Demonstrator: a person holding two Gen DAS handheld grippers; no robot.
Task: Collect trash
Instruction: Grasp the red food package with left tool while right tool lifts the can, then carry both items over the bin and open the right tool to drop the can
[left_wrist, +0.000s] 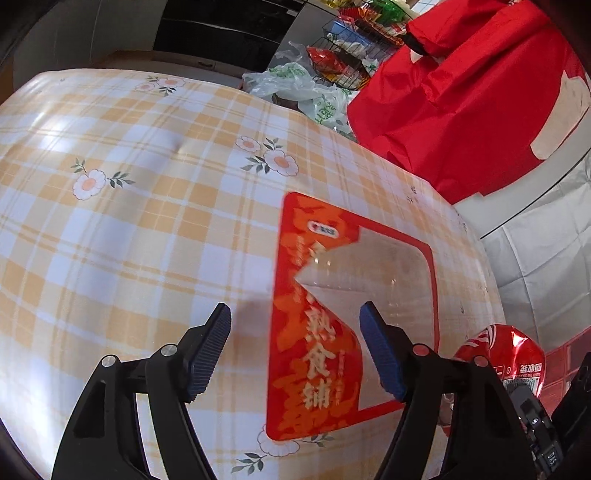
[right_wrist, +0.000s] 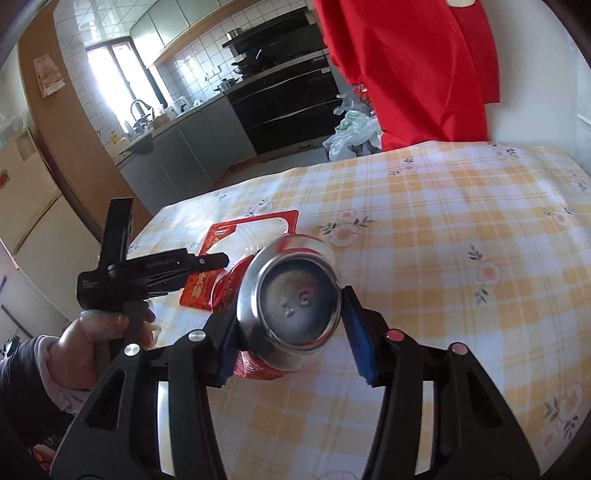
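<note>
A flat red food wrapper (left_wrist: 332, 332) with a clear window lies on the checked tablecloth (left_wrist: 129, 221). My left gripper (left_wrist: 295, 354) is open just above it, its right finger over the wrapper's window and its left finger over bare cloth. My right gripper (right_wrist: 291, 317) is shut on a crushed red drink can (right_wrist: 295, 302), silver base toward the camera, held above the table. The can also shows at the right edge of the left wrist view (left_wrist: 506, 350). The wrapper (right_wrist: 236, 236) lies behind the can, with the left gripper (right_wrist: 218, 260) over it.
A red bag (left_wrist: 461, 103) hangs past the table's far right edge. Plastic bags (left_wrist: 295, 81) and a wire rack of packets (left_wrist: 354, 33) sit on the floor beyond. Kitchen counters and a stove (right_wrist: 277, 85) stand behind. A white bin liner (left_wrist: 546, 258) is at right.
</note>
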